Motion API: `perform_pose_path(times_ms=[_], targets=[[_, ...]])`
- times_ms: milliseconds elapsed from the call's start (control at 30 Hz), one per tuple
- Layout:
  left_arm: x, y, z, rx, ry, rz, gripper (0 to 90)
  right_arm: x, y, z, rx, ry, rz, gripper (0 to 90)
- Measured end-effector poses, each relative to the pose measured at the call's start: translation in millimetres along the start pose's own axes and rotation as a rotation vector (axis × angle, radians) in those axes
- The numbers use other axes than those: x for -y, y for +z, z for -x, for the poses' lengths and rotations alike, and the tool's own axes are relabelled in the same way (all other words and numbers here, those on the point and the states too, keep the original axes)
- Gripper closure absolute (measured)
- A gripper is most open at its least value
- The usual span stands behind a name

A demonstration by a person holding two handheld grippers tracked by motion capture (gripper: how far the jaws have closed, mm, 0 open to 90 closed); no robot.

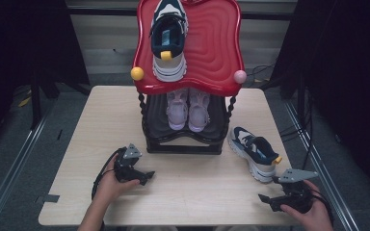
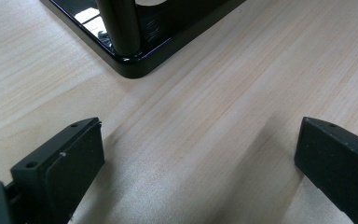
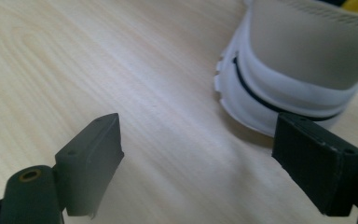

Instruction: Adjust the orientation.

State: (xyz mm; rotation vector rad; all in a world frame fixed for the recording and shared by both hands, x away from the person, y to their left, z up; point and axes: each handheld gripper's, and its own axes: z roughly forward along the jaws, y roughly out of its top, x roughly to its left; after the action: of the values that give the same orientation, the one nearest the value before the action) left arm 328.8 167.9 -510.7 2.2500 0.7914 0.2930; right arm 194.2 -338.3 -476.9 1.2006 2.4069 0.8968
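Looking down from the high view: the navy-and-white sneaker [image 1: 254,153] lies on the table [image 1: 192,192] just right of the black shoe rack [image 1: 185,139], its mate [image 1: 169,41] already on the red top shelf [image 1: 217,48]. The right gripper [image 1: 269,199] sits near the sneaker's heel, jaws spread; the left gripper [image 1: 147,177] rests apart, also spread. Pink shoes [image 1: 188,109] occupy the lower shelf, partly hidden under the red one.

Left gripper view: jaws wide over bare wood; the rack's corner is cropped.

Right gripper view: the sneaker's heel [image 3: 298,70] lies just ahead, cut off above. Advisable: close on the heel collar squarely, lift level.
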Motion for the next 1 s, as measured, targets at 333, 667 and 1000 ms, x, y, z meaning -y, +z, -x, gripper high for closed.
perform_pose_path(times_ms=[333, 667, 1000], targets=[[-0.2, 0.0, 0.1, -0.001, 0.002, -0.004, 0.7, -13.1, 9.4, 3.1, -0.001, -0.001, 0.011, 15.4], [-0.3, 0.3, 0.0, 0.003, 0.004, -0.003, 0.1, -34.6, 24.2, -16.3, -0.035, -0.076, 0.013, 18.0], [-0.2, 0.2, 0.1, 0.005, 0.001, -0.005, 0.0, -17.5, 6.3, 4.8, 0.01, -0.024, -0.013, 18.3]])
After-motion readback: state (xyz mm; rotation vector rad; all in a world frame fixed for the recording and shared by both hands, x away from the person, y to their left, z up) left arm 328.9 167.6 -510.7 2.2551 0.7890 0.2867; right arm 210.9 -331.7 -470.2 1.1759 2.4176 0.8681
